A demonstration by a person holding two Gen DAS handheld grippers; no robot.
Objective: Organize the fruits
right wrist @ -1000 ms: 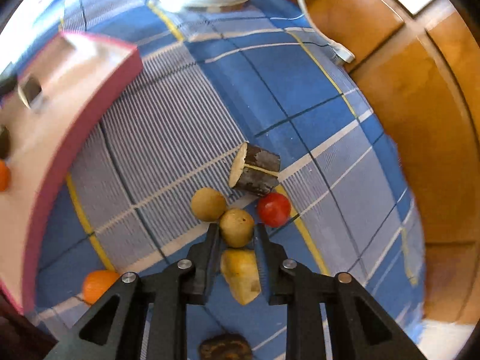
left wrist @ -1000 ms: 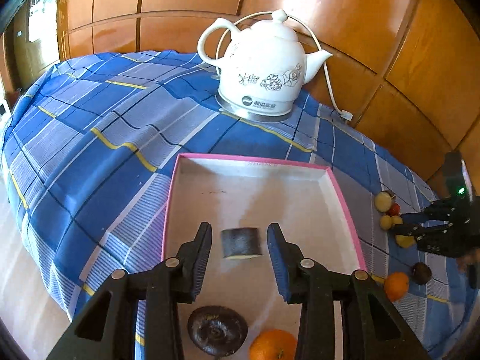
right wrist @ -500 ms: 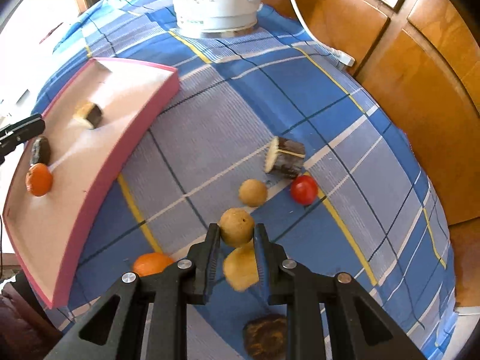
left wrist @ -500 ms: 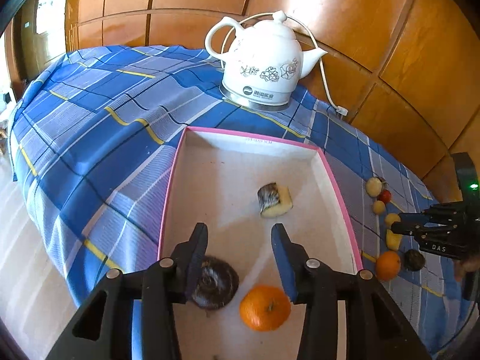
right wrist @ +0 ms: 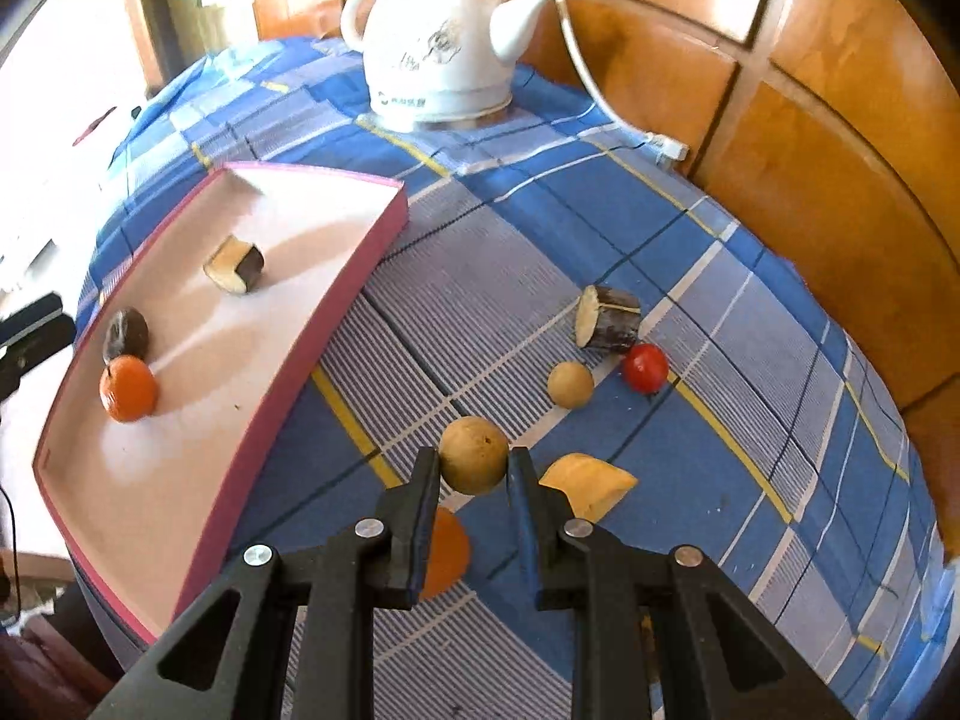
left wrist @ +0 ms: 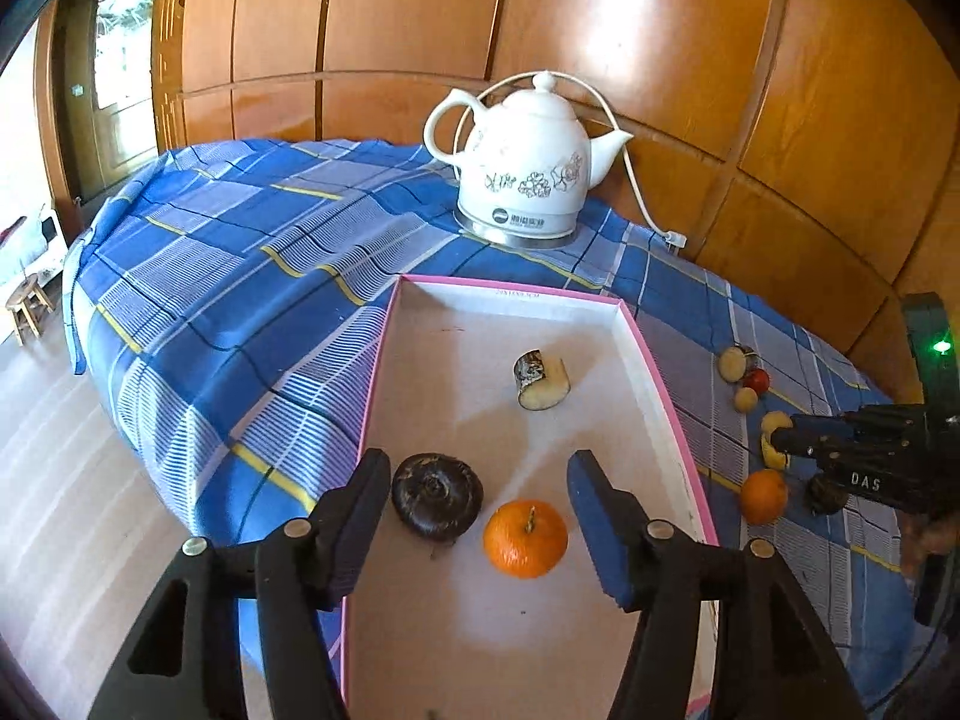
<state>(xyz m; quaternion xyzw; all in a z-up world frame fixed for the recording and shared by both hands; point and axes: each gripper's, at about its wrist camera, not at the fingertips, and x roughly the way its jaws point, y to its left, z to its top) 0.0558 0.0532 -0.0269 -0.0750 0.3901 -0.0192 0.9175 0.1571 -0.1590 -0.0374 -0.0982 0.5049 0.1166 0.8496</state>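
Observation:
A pink-rimmed tray (left wrist: 666, 384) (right wrist: 366, 252) lies on the blue checked cloth. In it are a cut dark-skinned piece (left wrist: 540, 381) (right wrist: 235, 266), a dark round fruit (left wrist: 437, 504) (right wrist: 125, 333) and an orange (left wrist: 525, 537) (right wrist: 128, 388). My left gripper (left wrist: 477, 510) hangs over the tray's near end, its jaws opening with nothing held. My right gripper (right wrist: 471, 474) is shut on a tan round fruit (right wrist: 473, 454), lifted off the cloth. On the cloth lie a yellow wedge (right wrist: 591, 483), a small tan ball (right wrist: 570, 384), a red tomato (right wrist: 645, 367), a cut log-like piece (right wrist: 607, 319) and an orange (right wrist: 447, 549).
A white electric kettle (left wrist: 528, 162) (right wrist: 441, 48) stands at the back of the table, its cord (right wrist: 576, 54) running to the wooden wall panels. Another dark fruit (left wrist: 825, 495) lies by the orange (left wrist: 763, 495) on the cloth. The table edge drops to the floor at left.
The left gripper let go of the cut dark piece in the tray, drew back and opened wider. The right gripper rose off the cloth with the tan round fruit in it.

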